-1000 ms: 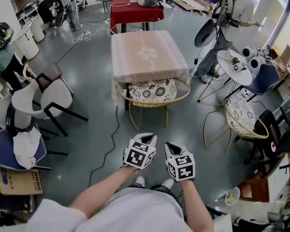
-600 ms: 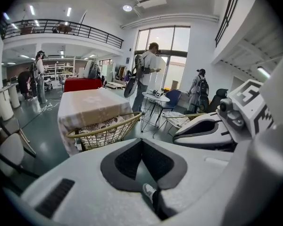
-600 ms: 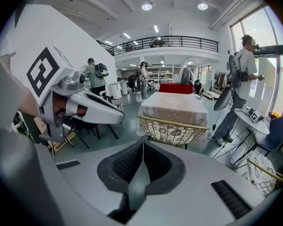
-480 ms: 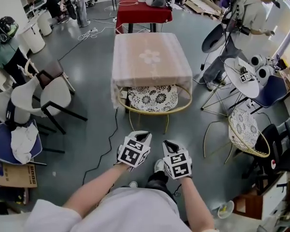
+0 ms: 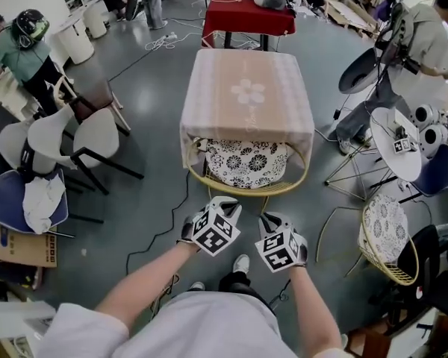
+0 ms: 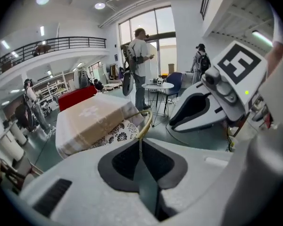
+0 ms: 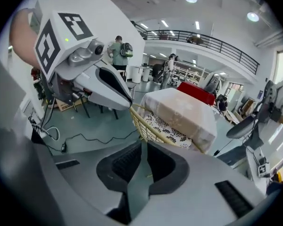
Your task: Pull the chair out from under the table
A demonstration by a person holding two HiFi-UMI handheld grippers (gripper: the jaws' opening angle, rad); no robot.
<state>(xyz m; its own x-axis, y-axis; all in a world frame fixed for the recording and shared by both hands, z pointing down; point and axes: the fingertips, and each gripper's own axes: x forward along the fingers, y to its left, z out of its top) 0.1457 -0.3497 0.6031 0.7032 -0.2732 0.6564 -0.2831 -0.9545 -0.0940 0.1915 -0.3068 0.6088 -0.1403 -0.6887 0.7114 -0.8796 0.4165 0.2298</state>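
Note:
A gold wire chair (image 5: 246, 187) with a black-and-white patterned cushion (image 5: 246, 162) stands tucked under a square table (image 5: 246, 99) covered in a beige cloth. Its curved backrest rim faces me. My left gripper (image 5: 222, 209) and right gripper (image 5: 272, 222) hover side by side just short of that rim, both shut and empty. In the left gripper view the chair rim (image 6: 144, 124) shows right past the shut jaws. In the right gripper view the wire backrest (image 7: 148, 128) lies just beyond the jaws.
White chairs (image 5: 67, 144) and a blue chair (image 5: 22, 203) crowd the left. A second wire chair (image 5: 384, 237) and a round white table (image 5: 399, 144) stand at right. A black cable (image 5: 168, 230) runs over the floor. People stand around the room; a red table (image 5: 246, 17) is behind.
I have stepped closer to the table. Both grippers moved forward toward the chair's backrest rim and rolled slightly; their jaws stayed shut.

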